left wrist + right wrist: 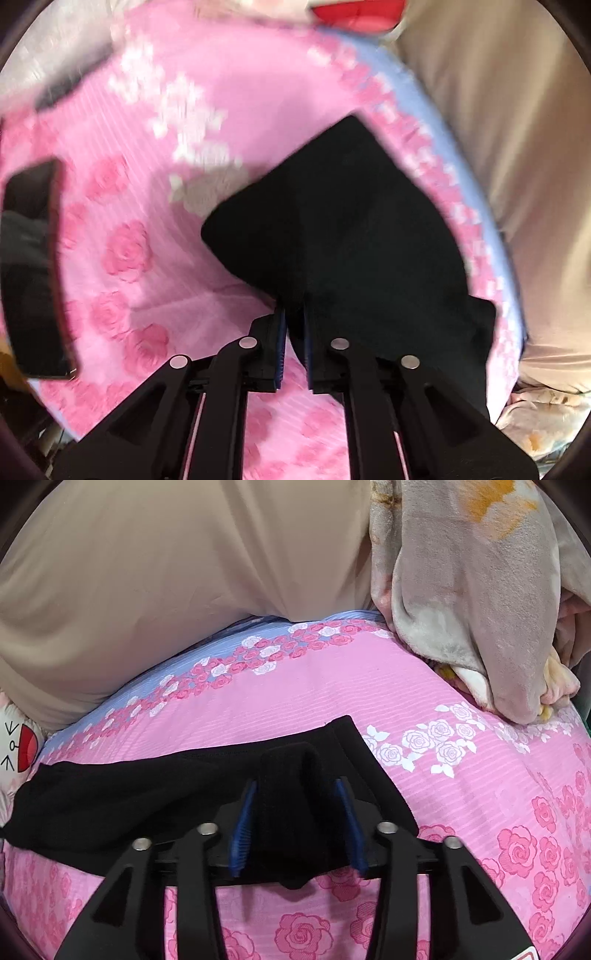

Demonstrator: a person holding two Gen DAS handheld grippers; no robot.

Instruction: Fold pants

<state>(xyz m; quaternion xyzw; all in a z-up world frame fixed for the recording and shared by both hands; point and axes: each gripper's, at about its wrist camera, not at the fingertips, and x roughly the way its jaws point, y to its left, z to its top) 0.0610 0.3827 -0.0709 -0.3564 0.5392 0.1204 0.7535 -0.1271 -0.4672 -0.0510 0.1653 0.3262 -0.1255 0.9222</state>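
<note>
Black pants [147, 794] on pink rose bedsheet [480, 775], stretched between both grippers. Left gripper [293, 332] fingers narrow, pinching pants fabric, cloth lifted off bed in blurry left view. Right gripper [299, 812] fingers wider, clamped around thick bunched fold of pants. Beige pillow [166, 590] behind, grey fleece blanket [461, 609] at right, dark phone [33, 266] on sheet, well apart.

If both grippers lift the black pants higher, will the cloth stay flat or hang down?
The black pants will probably sag: the cloth already bunches between the right gripper pads. In the left gripper it drapes limply, so it seems floppy and light. On the pink sheet it would likely drag rather than slide stiffly.
</note>
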